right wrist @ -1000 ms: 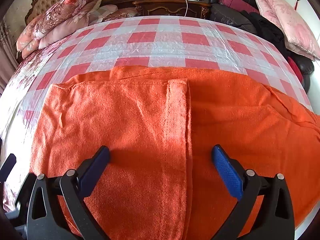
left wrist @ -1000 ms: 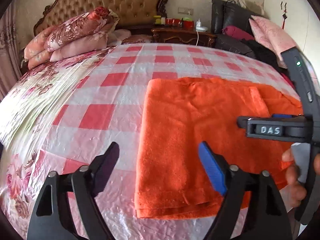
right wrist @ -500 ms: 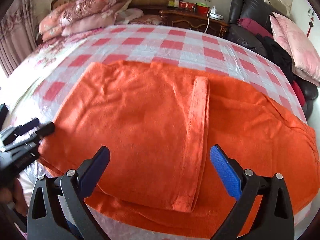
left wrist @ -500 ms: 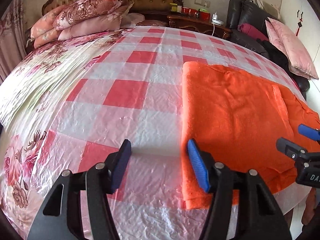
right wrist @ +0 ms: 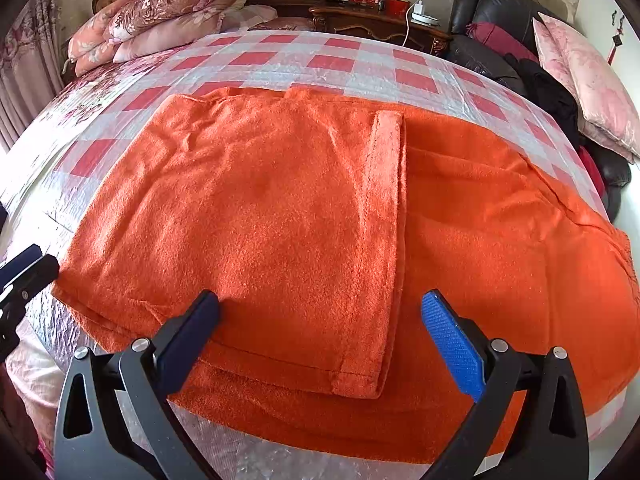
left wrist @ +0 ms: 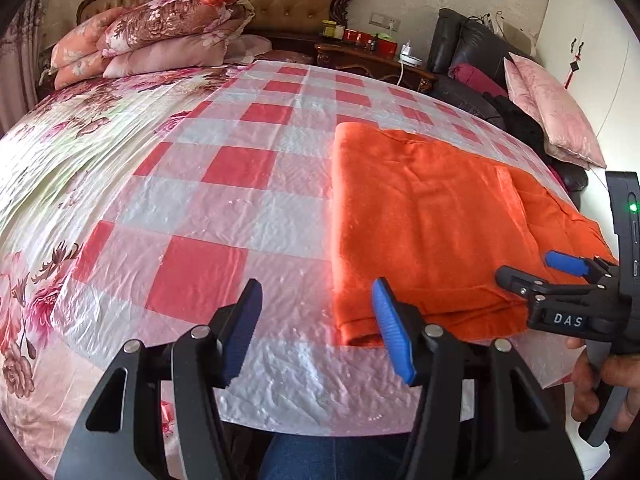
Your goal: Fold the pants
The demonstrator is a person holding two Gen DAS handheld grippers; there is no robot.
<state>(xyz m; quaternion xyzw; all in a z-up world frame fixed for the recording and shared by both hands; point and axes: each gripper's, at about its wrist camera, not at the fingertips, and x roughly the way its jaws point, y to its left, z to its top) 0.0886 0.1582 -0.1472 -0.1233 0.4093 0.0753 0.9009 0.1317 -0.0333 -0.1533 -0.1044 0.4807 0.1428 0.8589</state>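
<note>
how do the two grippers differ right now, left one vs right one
The left gripper hangs over bare checked plastic sheet beside the orange pants; the right gripper sits over the pants themselves. The left one's jaws stand narrower and have just been closing, with nothing between them; the right one's stand wide. Both are open, hold nothing, point down at the bed and have blue pads.
</note>
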